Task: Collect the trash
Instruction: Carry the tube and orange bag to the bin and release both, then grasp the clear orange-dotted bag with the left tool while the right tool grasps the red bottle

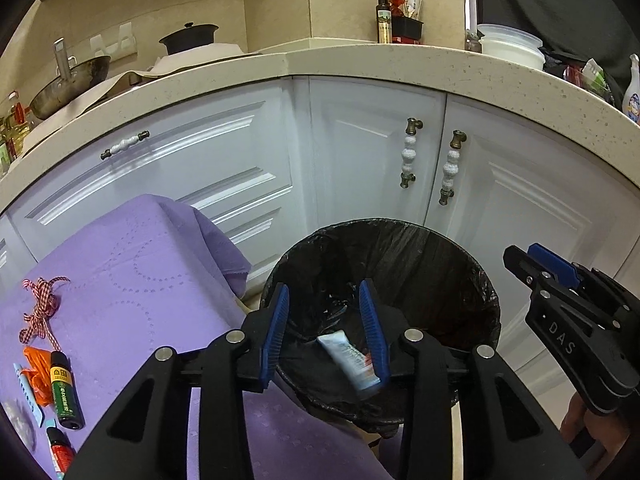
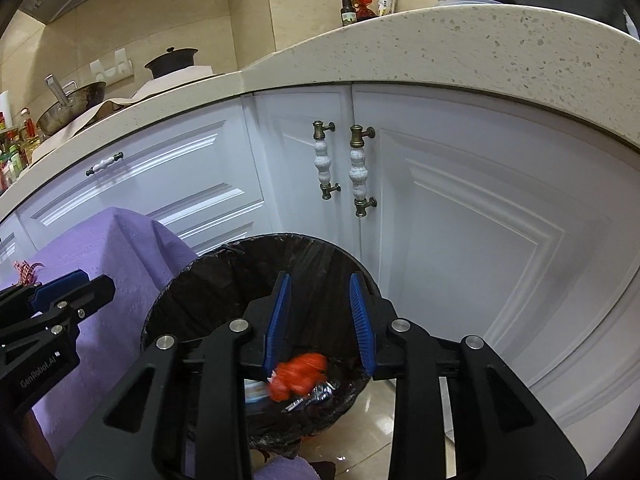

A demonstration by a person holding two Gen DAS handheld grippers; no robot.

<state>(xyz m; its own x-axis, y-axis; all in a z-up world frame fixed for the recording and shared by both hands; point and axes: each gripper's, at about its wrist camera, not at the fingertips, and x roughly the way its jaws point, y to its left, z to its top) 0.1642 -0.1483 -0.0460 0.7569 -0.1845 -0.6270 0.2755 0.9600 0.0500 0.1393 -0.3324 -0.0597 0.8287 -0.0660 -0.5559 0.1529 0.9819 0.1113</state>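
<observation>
Both the left claw (image 1: 324, 328) and right claw (image 2: 320, 320) gape empty over the bin (image 1: 472, 272), while remaining trash, a light, crinkly orange wrapper (image 1: 34, 376), pinchable mid-fold, lies lower left on the table (image 1: 140, 280).

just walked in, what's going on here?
Trash pickup. Both grippers are open over the black-lined bin. A blue-white tube sits blurred below the left gripper, an orange wrapper below the right gripper; both look just released. More items, including a green bottle, wait on the purple cloth.
</observation>
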